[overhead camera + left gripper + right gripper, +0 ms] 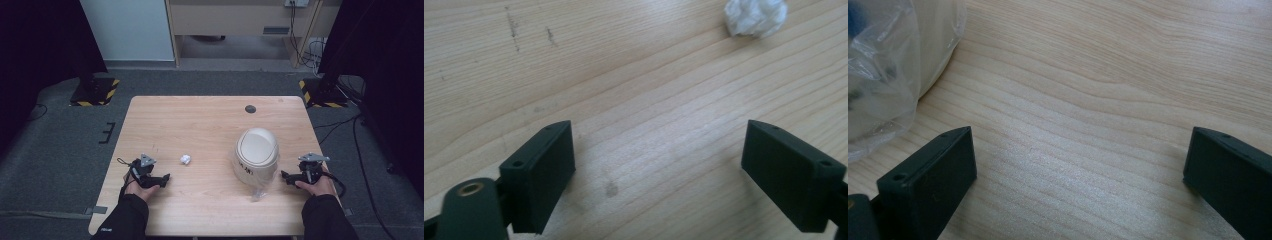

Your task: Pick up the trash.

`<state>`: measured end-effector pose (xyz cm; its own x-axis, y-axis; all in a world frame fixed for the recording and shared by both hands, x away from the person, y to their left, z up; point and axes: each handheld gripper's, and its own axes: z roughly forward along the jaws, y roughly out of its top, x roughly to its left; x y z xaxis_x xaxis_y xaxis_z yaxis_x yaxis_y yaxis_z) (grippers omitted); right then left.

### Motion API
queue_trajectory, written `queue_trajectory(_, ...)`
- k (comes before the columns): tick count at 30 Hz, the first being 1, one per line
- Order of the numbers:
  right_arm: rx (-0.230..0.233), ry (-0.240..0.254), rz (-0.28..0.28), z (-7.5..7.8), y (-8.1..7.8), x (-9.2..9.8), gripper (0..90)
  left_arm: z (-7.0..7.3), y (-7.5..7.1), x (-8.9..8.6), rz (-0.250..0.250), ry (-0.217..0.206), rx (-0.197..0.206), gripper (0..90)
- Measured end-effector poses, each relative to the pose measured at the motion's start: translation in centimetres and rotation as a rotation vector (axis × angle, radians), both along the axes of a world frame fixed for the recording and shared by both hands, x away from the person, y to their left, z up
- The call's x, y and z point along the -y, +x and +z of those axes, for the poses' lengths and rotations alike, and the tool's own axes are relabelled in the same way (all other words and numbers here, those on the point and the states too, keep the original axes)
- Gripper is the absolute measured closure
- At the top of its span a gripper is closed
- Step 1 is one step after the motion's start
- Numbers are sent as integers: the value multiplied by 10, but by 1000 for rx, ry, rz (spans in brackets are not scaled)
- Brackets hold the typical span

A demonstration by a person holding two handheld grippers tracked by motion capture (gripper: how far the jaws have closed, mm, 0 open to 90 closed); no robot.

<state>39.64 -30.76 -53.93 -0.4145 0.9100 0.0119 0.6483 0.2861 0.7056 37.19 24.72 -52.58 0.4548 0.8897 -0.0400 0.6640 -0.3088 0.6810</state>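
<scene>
A wooden worktop [210, 125] is seen from the high view, with a gripper held low at each near corner. The left gripper [162, 178] is rested beside a crumpled white paper ball [185, 159], which lies just ahead of its fingers and apart from them. The right gripper [285, 176] is held just beside a white swing-lid bin [256, 154], from whose base a clear plastic liner [260, 192] is seen to spill.

Both pairs of fingers are spread wide with nothing between them; bare wood is seen in each gap. The placement is judged to suit a division of labour: the paper ball is within short reach of the left gripper, while the bin stands on the right, where its lid could be pushed or steadied.

In the left gripper view, the paper ball [756, 17] is shown near the top right, off the line of the fingers [540, 172], so a turn towards it is judged necessary. In the right gripper view, the liner [883, 70] is revealed as wrinkled film close beside the left-hand finger, a detail hardly resolved from above.
</scene>
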Motion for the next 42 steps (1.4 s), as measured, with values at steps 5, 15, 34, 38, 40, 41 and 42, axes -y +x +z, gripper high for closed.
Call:
queue_trajectory(5, 0, 0, 1, 0, 0, 0, 8, 9, -2, 1, -4, -8, 60, 159)
queue_trajectory(15, 1, -1, 2, 0, 0, 0, 8, 26, -9, 3, 40, -121, 135, 164)
queue_trajectory(34, 2, -2, 5, 0, 0, 0, 8, 56, -20, 18, 15, -280, 291, 171)
queue_trajectory(38, 2, -3, 8, 0, 0, 0, 8, 60, -21, 21, 5, -290, 309, 171)
queue_trajectory(40, 2, -4, 12, 0, 0, 0, 8, 64, -23, 25, -2, -305, 324, 172)
queue_trajectory(41, 2, -3, 12, 0, 0, 0, 8, 65, -23, 27, -5, -310, 330, 174)
queue_trajectory(42, 2, -3, 12, 0, 0, 0, 8, 65, -23, 27, -5, -310, 330, 175)
